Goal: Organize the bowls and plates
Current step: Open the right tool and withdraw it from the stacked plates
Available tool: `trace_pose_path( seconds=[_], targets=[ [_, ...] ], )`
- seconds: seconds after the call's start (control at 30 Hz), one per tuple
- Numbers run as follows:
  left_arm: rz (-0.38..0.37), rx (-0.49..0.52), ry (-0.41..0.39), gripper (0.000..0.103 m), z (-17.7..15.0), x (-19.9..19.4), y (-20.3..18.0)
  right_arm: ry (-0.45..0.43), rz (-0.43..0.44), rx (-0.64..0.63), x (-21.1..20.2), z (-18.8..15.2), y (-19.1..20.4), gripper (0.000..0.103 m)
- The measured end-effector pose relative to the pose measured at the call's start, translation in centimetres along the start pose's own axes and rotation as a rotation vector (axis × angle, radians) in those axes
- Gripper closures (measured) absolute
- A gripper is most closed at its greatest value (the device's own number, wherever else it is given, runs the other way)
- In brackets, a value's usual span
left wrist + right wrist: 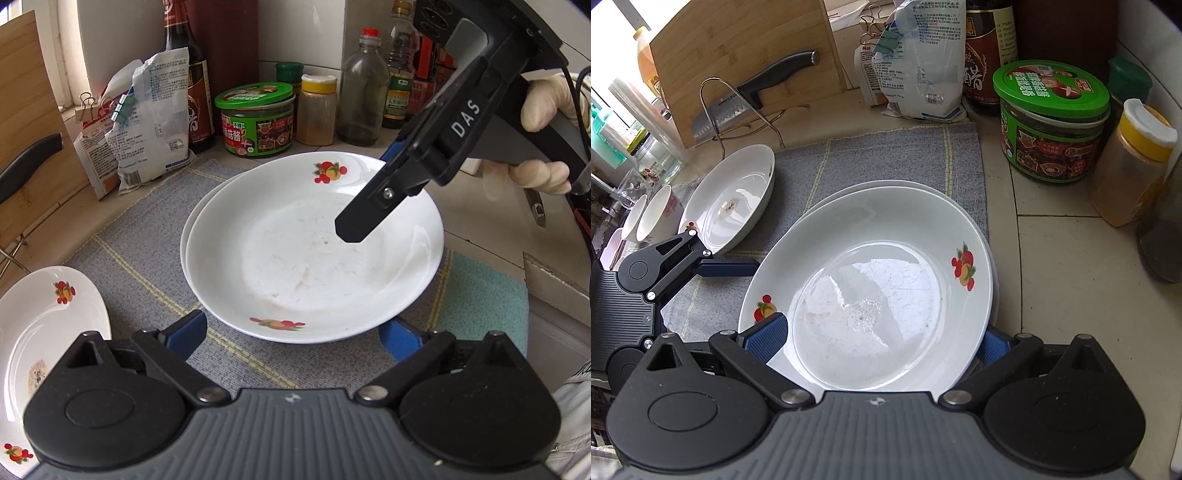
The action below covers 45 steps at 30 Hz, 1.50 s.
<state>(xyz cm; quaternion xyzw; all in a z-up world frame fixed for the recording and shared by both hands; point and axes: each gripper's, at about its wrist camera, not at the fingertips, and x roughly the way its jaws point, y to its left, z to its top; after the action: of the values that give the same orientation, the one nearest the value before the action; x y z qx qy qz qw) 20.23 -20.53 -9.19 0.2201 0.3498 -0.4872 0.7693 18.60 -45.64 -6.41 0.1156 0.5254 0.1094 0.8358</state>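
Stacked plates point(295, 266) — grey mat point(147, 236)
Left gripper point(295, 332) spread, rim between, untouched; right gripper point(882, 339) spread astride rim.

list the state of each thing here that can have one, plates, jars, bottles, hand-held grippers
top plate: nested in a second plate, marked inside
lone plate: apart on the cloth, residue inside
green-lid jar: lid on
yellow-cap shaker: capped
clear bottle: red cap on
left hand-held gripper: open
right hand-held gripper: open, straddling the plate rim
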Motion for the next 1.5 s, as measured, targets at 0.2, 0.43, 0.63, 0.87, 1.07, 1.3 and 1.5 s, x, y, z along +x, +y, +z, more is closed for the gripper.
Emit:
trace_pose_path(
  seconds=[0.2,0.43,0.63,0.87,1.07,1.3,1.5],
  targets=[
    [0.004,-0.011,0.005,0.003,0.0,0.1,0.0,0.006,-0.022,-0.010,0.1,0.0,0.5,0.000],
    [0.004,-0.033,0.016,0.003,0.0,0.2,-0.1,0.014,-0.069,-0.045,0.2,-0.2,1.2,0.000],
    [0.017,-0.033,0.015,0.003,-0.1,0.1,-0.3,0.023,-0.103,-0.073,0.4,-0.3,1.7,0.000],
    [0.032,-0.042,0.021,0.004,0.0,0.0,-0.5,0.025,-0.143,-0.102,0.4,-0.5,2.2,0.000],
    [0.039,-0.050,0.018,0.004,-0.2,-0.2,-0.7,0.036,-0.171,-0.112,0.3,-0.8,2.4,0.000],
    [0.055,-0.084,-0.025,0.004,-0.2,-1.4,-0.5,0.025,-0.203,-0.153,-0.2,-1.1,3.0,0.000],
    [0.105,-0.117,-0.071,0.004,-0.3,-3.5,0.1,-0.048,-0.186,-0.221,-1.6,-1.0,4.9,0.000]
  ],
)
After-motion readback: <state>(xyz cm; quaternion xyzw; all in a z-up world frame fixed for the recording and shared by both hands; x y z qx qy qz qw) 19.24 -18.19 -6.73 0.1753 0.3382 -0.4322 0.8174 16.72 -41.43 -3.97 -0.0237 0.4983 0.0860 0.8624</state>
